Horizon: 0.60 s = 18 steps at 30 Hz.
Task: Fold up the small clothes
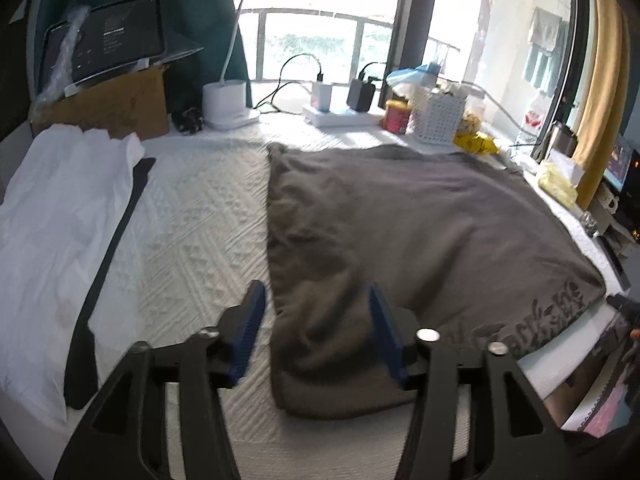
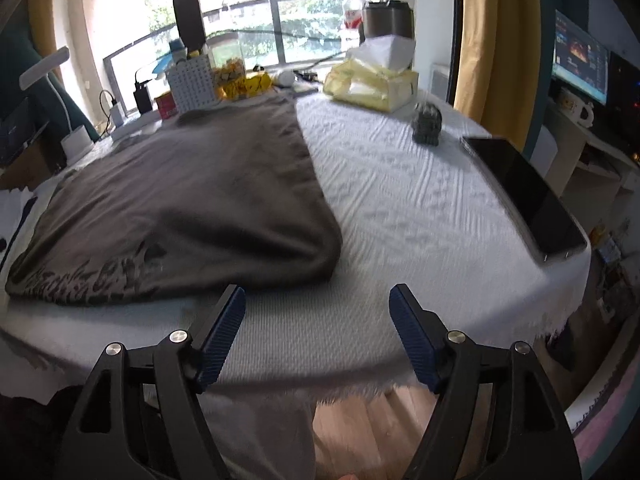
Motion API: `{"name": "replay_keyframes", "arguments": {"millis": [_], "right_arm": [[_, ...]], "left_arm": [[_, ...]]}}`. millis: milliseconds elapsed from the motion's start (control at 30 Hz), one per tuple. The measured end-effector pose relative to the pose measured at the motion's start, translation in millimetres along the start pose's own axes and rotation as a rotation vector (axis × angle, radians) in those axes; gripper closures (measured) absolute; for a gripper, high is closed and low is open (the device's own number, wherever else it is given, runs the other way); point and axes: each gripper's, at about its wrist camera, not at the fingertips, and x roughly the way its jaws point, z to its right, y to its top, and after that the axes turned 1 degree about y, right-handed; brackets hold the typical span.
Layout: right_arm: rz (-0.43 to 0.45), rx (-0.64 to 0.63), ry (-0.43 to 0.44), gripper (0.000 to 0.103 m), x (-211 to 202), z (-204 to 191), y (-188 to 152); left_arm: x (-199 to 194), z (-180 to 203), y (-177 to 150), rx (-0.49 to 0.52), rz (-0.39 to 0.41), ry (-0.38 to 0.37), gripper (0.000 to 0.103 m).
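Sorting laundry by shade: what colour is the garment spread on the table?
Dark grey-brown garment with a darker print along one edge, clearest in the left wrist view.

**Bright window behind a cluttered counter**

Daylight floods through a wide window (image 1: 320, 40) with a dark frame. Yellow curtains (image 2: 492, 32) hang at its side. A white textured cloth (image 2: 420, 208) covers the counter; a white desk lamp (image 1: 230, 100) stands at the back, and a lit monitor (image 2: 580, 60) glows off to the right.

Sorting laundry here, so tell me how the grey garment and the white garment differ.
The grey garment is dark, lies spread fairly flat mid-table and has a printed design along its near edge; the white garment is pale, plain as far as shown, and sits rumpled at the left edge with a black strip beside it. The left gripper straddles the grey one's edge; nothing reaches toward the white one. Both rest on the white textured cloth.
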Motion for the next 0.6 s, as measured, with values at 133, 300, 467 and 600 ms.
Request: {"name": "replay_keyframes", "arguments": {"millis": [133, 300, 467, 600], "right_arm": [[-0.013, 0.010, 0.039, 0.025, 0, -6, -1], [-0.037, 0.025, 0.091, 0.025, 7, -19, 1], [-0.028, 0.072, 0.126, 0.025, 16, -28, 10], [-0.021, 0.099, 0.128, 0.024, 25, -31, 21]], "left_arm": [[4, 8, 5, 0.016, 0.002, -0.017, 0.040], [12, 15, 9, 0.027, -0.005, -0.040, 0.040], [23, 12, 15, 0.029, -0.023, -0.058, 0.040], [36, 6, 22, 0.022, -0.044, -0.051, 0.040]]}}
